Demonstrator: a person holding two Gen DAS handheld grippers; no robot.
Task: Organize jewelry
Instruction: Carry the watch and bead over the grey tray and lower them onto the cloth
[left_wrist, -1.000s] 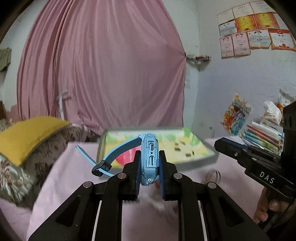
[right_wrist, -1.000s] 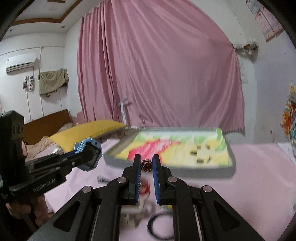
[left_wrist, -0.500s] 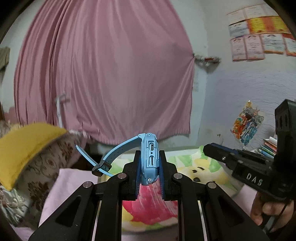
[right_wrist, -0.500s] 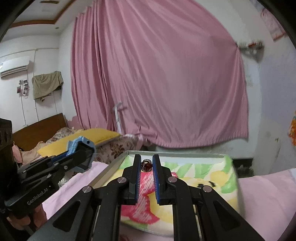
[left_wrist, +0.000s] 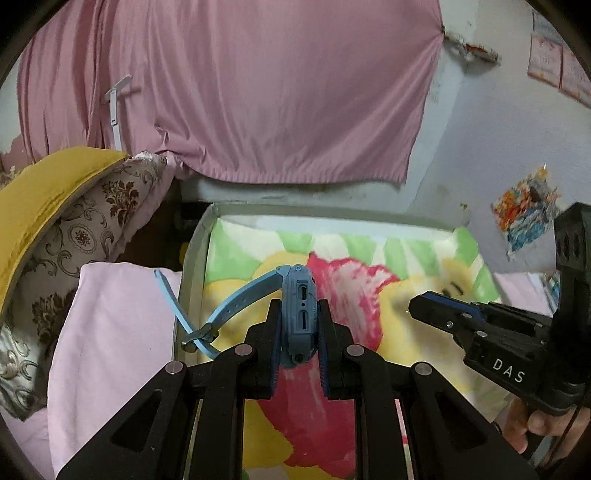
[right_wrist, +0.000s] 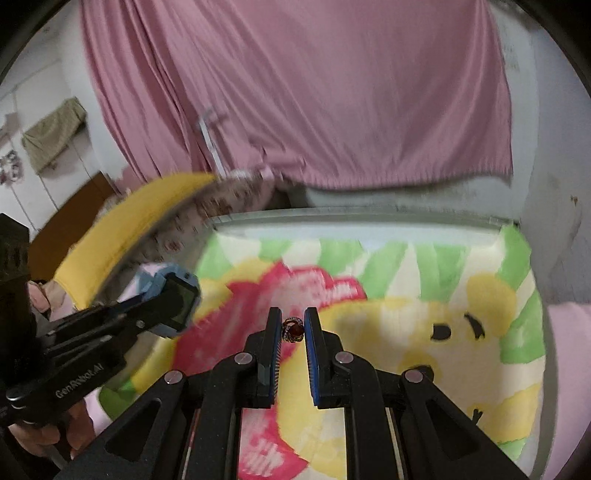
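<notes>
Left claw (left_wrist: 298, 325) is pinching the blue watch (left_wrist: 297, 317), right claw (right_wrist: 292, 326) the ring (right_wrist: 293, 329); I'm lowering both gently over the tray (right_wrist: 406, 216) at frame centre before releasing.

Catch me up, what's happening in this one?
A person holds a claw in each hand, sorting jewelry. The left claw is shut on a blue smartwatch, gripped edge-on by its body with the strap hanging off to the left. The right claw is shut on a small red-stone ring. Both hover over a tray lined with a floral cloth; neither piece is set down yet.
</notes>
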